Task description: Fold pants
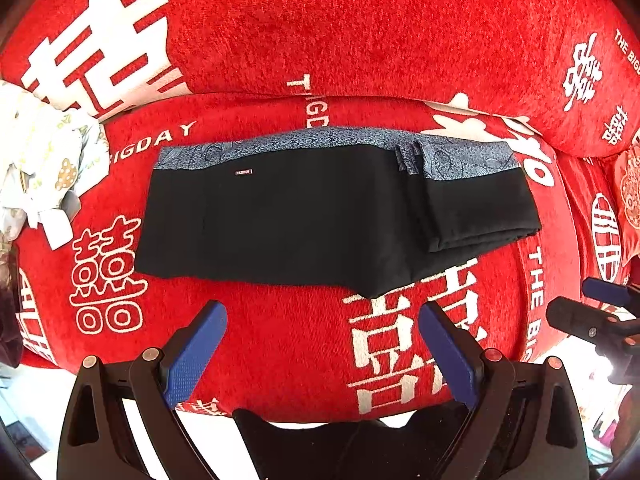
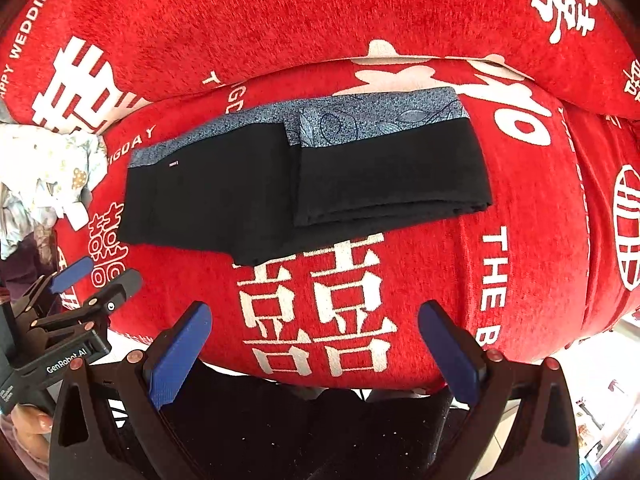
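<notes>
Black pants with a blue patterned waistband lie folded on the red sofa seat; they also show in the right wrist view. The right end is doubled over on top as a smaller flap. My left gripper is open and empty, just in front of the pants' near edge. My right gripper is open and empty, nearer the seat's front edge, clear of the pants. Each gripper appears at the side of the other's view.
A crumpled white patterned cloth lies at the seat's left end. The red backrest with white characters rises behind the pants. A red cushion sits at the far right. The seat's front edge drops to a pale floor.
</notes>
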### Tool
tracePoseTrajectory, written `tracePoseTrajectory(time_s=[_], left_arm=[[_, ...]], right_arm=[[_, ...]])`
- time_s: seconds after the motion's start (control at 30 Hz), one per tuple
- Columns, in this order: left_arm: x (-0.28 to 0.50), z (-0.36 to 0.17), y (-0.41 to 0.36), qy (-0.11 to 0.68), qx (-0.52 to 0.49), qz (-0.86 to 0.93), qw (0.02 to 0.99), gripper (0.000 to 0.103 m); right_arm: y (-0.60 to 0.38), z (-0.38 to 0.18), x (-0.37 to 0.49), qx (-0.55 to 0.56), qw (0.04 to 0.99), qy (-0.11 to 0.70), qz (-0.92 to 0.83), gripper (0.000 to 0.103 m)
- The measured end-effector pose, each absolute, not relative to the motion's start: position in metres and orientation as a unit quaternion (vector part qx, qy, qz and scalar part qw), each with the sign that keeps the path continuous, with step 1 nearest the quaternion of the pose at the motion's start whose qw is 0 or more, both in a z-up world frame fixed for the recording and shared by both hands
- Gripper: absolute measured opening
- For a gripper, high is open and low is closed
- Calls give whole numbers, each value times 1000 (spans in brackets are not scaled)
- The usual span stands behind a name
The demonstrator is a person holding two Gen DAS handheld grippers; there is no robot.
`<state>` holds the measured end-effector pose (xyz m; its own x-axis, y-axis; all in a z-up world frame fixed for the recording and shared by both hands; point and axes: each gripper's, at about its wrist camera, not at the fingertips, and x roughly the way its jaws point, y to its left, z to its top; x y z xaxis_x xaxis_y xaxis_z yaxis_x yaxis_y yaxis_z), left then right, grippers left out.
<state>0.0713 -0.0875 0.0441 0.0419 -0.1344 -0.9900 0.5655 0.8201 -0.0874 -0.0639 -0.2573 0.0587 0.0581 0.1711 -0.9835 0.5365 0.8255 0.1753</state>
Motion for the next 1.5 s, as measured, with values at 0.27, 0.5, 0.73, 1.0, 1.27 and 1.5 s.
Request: tracePoseTrajectory(time_s=[0.27,0.5,0.73,1.0,1.27,1.5], left_arm=[[76,40,-81,648,165,-242,703,97],[80,32,-80,652,158,-231,704,97],[83,15,-73,666,140,-213,701,97],[86,-12,-64,688,113,-189,692,97],[93,-34,-56,692,109,-170,693,97],[102,-72,-49,697,96,-159,693,97]], right_arm=[[-252,56,-62,261,674,678,-131,103],[-252,53,-63,258,670,683,-134,103],[-252,39,-67,260,656,695,-133,103],[-246,28,-59,242,647,713,-121,103],[-242,9,-44,231,647,719,-108,103],[-240,-22,-32,209,660,715,-97,103]])
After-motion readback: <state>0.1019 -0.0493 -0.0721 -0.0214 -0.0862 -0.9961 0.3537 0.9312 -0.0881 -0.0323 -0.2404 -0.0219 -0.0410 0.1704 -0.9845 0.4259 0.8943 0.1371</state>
